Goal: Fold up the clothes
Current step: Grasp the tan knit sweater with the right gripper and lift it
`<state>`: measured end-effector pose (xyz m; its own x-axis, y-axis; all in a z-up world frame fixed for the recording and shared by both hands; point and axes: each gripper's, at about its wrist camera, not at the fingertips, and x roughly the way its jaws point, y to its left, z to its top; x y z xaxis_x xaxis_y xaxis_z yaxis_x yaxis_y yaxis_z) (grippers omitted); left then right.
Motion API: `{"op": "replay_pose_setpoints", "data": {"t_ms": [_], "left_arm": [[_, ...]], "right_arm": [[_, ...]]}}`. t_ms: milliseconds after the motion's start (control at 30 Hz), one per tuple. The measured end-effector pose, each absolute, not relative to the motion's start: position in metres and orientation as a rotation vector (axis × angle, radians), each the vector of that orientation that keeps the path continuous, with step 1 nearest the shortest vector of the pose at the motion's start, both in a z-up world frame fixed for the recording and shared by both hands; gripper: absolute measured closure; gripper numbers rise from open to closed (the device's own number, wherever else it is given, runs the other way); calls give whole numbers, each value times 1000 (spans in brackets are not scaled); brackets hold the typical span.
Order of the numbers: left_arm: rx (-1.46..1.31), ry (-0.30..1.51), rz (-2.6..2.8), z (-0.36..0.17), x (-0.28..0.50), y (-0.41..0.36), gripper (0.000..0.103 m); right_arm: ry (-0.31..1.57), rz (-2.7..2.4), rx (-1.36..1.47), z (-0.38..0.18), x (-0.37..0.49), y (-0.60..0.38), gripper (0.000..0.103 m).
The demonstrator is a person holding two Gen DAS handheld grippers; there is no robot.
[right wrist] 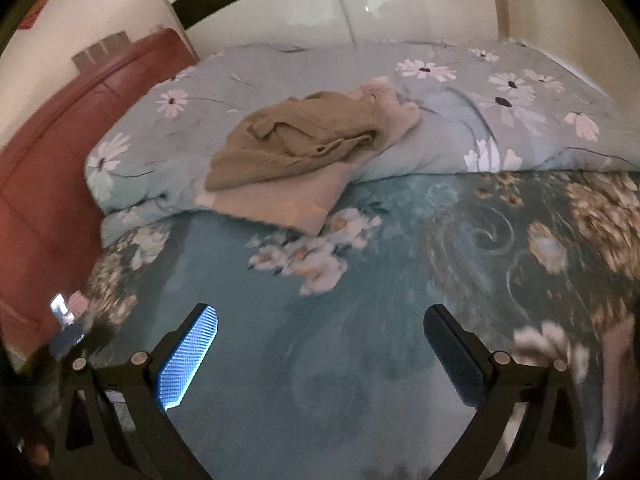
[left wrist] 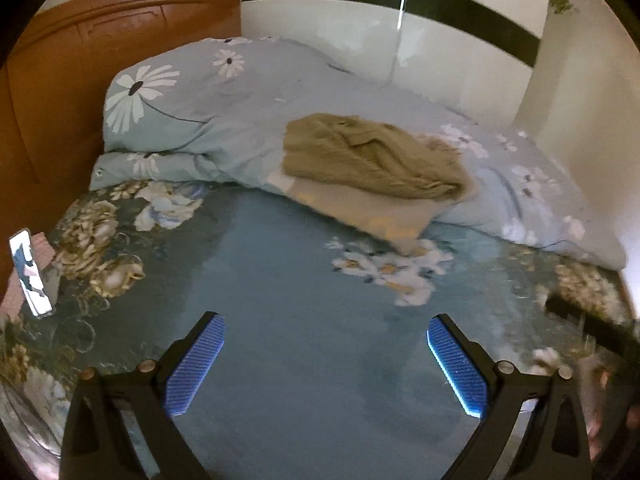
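An olive-green garment lies crumpled on a folded beige cloth, both resting on the front edge of a pale blue quilt. The same olive garment and beige cloth show in the right wrist view. My left gripper is open and empty, low over the teal floral bed sheet, well short of the clothes. My right gripper is also open and empty over the sheet, the same distance back.
A wooden headboard stands at the left. A phone lies on the sheet by the left edge. A white wardrobe with a dark stripe stands behind the bed. The right gripper's dark tip enters the left view at right.
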<state>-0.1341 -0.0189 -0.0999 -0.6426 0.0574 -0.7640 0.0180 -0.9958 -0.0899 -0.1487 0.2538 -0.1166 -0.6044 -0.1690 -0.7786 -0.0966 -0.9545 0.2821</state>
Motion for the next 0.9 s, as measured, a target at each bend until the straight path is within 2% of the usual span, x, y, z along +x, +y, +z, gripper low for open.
{"op": "replay_pose_setpoints", "data": {"t_ms": [133, 300, 400, 533, 800, 867, 900], "left_arm": [[-1345, -143, 2880, -119, -153, -32, 0], [-1433, -193, 2867, -149, -175, -44, 0], [-1533, -289, 2787, -169, -186, -52, 0], [-1536, -367, 2800, -181, -185, -61, 0], [-1559, -457, 2797, -200, -192, -77, 0], [-1561, -479, 2794, -202, -191, -81, 0], [-1561, -488, 2795, -202, -191, -83, 0]], "right_arm": [[-393, -2767, 1369, -130, -219, 260, 0], [-506, -2692, 1364, -155, -306, 258, 0], [-589, -2667, 1415, -175, -352, 255, 2], [-785, -2614, 1488, -203, -394, 259, 23], [-1193, -2525, 1538, -239, -433, 266, 28], [-1269, -2524, 1535, -239, -437, 269, 51], [-1290, -2521, 1543, -238, -440, 270, 69]]}}
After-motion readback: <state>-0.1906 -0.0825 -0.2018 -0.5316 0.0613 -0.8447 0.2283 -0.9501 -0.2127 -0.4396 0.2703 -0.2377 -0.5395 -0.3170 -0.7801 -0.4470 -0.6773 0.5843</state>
